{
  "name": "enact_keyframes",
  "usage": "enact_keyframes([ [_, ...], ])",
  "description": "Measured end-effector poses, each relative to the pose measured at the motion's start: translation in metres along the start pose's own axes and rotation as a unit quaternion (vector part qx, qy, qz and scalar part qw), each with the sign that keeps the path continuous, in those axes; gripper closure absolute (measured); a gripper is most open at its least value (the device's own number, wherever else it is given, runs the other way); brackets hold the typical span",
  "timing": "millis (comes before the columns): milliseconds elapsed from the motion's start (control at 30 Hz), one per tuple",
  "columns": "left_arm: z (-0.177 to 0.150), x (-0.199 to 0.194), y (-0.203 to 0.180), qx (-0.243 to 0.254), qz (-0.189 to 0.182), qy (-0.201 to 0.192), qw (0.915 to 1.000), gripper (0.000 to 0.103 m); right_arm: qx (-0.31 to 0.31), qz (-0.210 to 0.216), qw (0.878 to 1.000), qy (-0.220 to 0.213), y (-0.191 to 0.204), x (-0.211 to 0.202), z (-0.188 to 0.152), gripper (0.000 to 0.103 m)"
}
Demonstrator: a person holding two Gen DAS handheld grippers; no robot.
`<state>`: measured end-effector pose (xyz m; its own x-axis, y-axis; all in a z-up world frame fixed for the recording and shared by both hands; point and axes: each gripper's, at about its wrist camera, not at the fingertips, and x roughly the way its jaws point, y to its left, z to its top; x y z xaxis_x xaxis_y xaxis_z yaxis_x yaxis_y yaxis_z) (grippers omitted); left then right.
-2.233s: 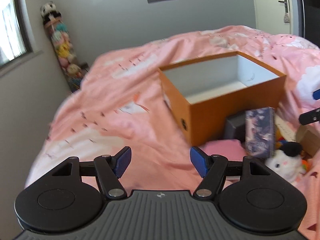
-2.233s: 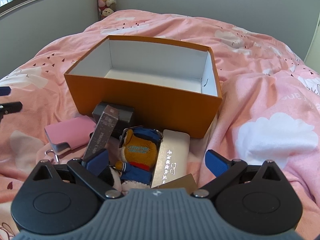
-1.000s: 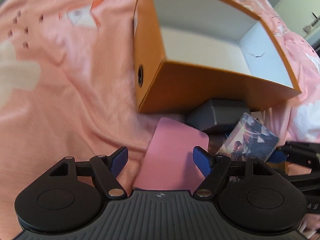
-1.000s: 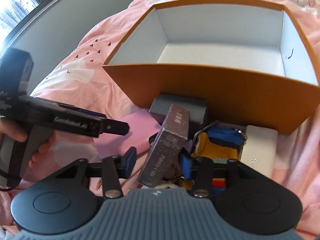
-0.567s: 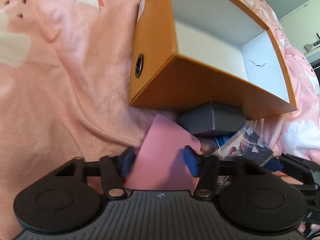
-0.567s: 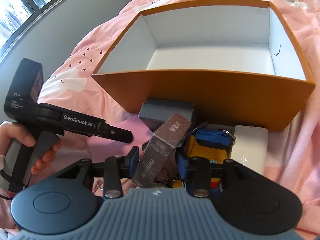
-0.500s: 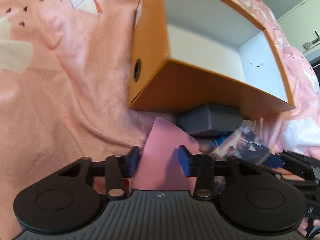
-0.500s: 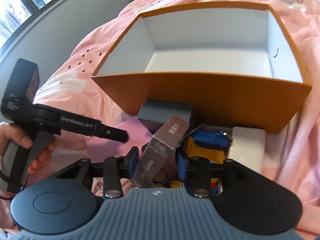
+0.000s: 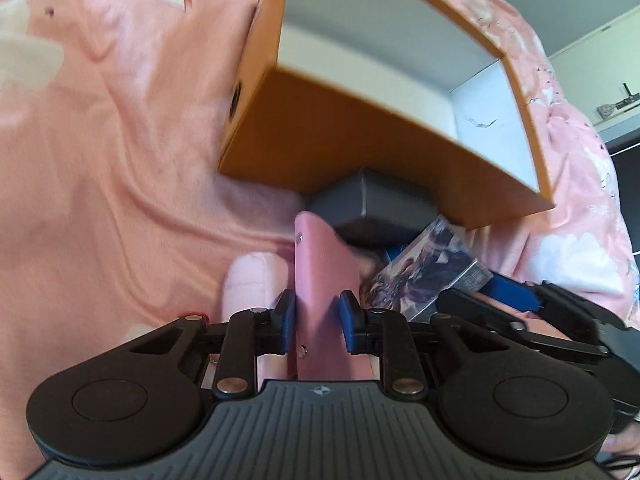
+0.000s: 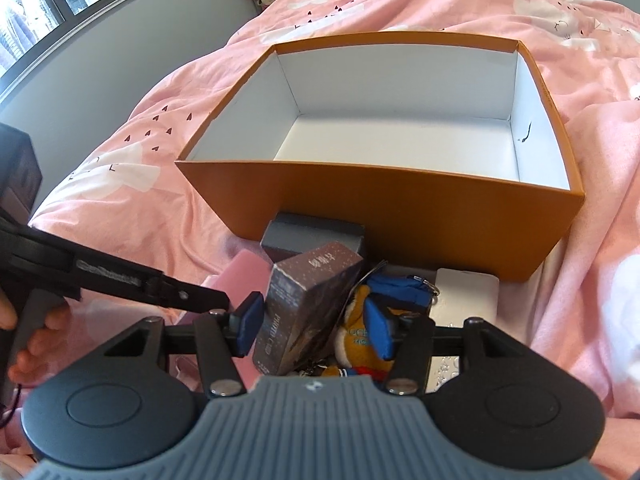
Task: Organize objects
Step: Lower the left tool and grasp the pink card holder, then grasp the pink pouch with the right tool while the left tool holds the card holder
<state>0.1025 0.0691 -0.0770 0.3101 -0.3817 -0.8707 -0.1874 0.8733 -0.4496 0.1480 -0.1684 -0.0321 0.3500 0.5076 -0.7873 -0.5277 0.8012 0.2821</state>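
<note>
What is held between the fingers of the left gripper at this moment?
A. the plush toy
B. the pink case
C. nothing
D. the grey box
B: in the left wrist view, the left gripper has both blue pads pressed on the sides of the pink case, which stands on edge between them.

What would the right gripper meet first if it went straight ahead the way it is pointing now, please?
Most likely the near orange wall of the orange box. The right gripper is shut on the patterned carton, which would strike first; the grey box lies just below that line, though depth is uncertain.
</note>
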Motion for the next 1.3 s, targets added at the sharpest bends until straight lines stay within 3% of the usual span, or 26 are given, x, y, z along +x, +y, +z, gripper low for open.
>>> enact_keyframes([
  [300, 0.002, 0.011, -0.003, 0.002, 0.003, -0.018, 0.9998, 0.074, 0.0, -0.007, 1.0, 0.009, 0.002, -0.001, -0.005, 0.046],
  [600, -0.023, -0.028, -0.038, 0.096, 0.045, -0.107, 0.9885, 0.081, -0.043, 0.002, 0.999, -0.012, 0.019, -0.016, -0.007, 0.046],
  [800, -0.042, -0.068, -0.026, 0.094, 0.065, -0.16, 0.9804, 0.083, -0.095, 0.027, 0.995, -0.019, 0.041, -0.029, -0.009, 0.047],
  [933, -0.049, -0.081, -0.017, 0.089, 0.087, -0.181, 0.9756, 0.084, -0.142, 0.073, 0.987, 0.027, 0.06, -0.021, -0.009, 0.048],
  [1067, -0.055, -0.089, -0.012, 0.086, 0.107, -0.195, 0.9712, 0.084, -0.209, 0.096, 0.97, 0.083, 0.089, 0.0, -0.016, 0.048],
  [1200, -0.058, -0.088, -0.006, 0.084, 0.104, -0.195, 0.9715, 0.084, -0.261, 0.088, 0.953, 0.128, 0.111, 0.022, -0.03, 0.046],
  [1300, -0.058, -0.081, -0.004, 0.084, 0.097, -0.188, 0.9738, 0.084, -0.27, 0.074, 0.949, 0.147, 0.117, 0.036, -0.035, 0.041],
])
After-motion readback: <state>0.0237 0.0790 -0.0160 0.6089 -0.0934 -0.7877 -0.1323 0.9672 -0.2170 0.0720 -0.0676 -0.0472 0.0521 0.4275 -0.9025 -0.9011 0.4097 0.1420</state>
